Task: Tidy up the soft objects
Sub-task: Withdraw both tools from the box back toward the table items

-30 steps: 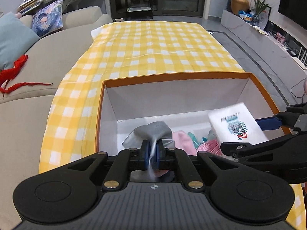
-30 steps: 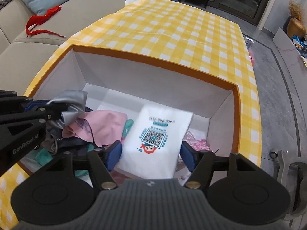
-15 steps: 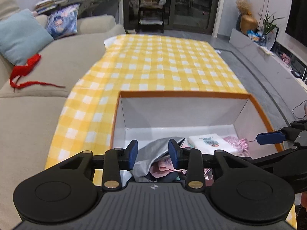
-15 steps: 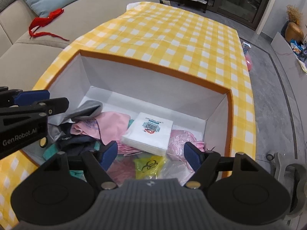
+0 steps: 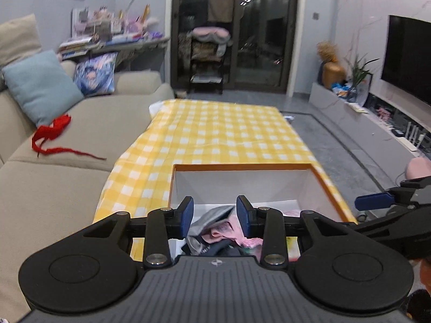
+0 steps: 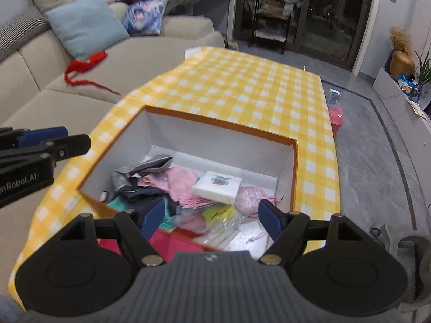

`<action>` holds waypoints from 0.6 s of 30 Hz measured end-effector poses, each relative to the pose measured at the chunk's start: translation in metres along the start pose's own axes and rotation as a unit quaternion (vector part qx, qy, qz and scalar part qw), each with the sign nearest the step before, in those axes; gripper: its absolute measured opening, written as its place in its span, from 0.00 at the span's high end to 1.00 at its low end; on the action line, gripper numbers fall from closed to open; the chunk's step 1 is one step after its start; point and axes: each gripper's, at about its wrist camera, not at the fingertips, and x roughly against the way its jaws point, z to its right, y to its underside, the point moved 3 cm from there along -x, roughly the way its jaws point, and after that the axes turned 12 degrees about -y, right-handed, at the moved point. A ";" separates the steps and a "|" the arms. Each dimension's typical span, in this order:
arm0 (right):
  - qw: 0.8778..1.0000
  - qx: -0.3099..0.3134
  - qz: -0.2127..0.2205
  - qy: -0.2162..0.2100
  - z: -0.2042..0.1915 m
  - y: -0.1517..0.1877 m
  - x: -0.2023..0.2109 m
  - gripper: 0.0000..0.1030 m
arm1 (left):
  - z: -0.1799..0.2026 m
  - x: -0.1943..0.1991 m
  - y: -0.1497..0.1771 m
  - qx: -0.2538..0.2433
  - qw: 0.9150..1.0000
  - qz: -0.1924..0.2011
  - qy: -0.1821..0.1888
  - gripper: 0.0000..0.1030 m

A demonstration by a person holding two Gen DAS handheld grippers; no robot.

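An open orange-rimmed box [image 6: 221, 119] with white walls stands on the yellow checked table [image 6: 256, 86]. In it lie a grey cloth [image 6: 150, 164], a pink cloth [image 6: 180, 181], a white tissue pack [image 6: 216, 186] and other soft items. My left gripper [image 5: 215, 216] is open and empty, above the box's near left part. My right gripper [image 6: 208, 219] is open and empty, above the box's near edge. The box also shows in the left wrist view [image 5: 242, 165], with the grey cloth [image 5: 212, 214] between my fingers' line of sight.
A beige sofa [image 5: 67, 140] runs along the left with a red ribbon [image 5: 51, 134] and a blue cushion [image 5: 40, 86] on it. A pink object [image 6: 335, 115] lies on the grey floor at the table's right. A TV bench [image 5: 377, 134] stands far right.
My left gripper let go of the grey cloth and my right let go of the tissue pack; both now lie in the box. Both grippers opened and rose back from the box.
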 end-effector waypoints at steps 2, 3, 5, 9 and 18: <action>1.000 -0.007 0.016 -0.003 -0.007 0.013 0.019 0.27 | 0.001 0.020 0.008 -0.004 1.000 0.008 0.010 0.60; 1.000 -0.011 0.023 -0.005 -0.010 0.020 0.027 0.27 | 0.001 0.027 0.012 -0.005 1.000 0.007 0.015 0.60; 0.999 -0.017 0.034 -0.010 -0.016 0.035 0.042 0.27 | 0.001 0.042 0.023 -0.008 1.000 0.001 0.024 0.60; 0.999 -0.022 0.049 -0.007 -0.027 0.071 0.067 0.27 | 0.004 0.068 0.045 -0.032 0.999 -0.004 0.034 0.60; 0.997 -0.065 0.052 -0.003 -0.044 0.139 0.097 0.26 | 0.000 0.098 0.098 -0.052 0.996 -0.055 0.052 0.60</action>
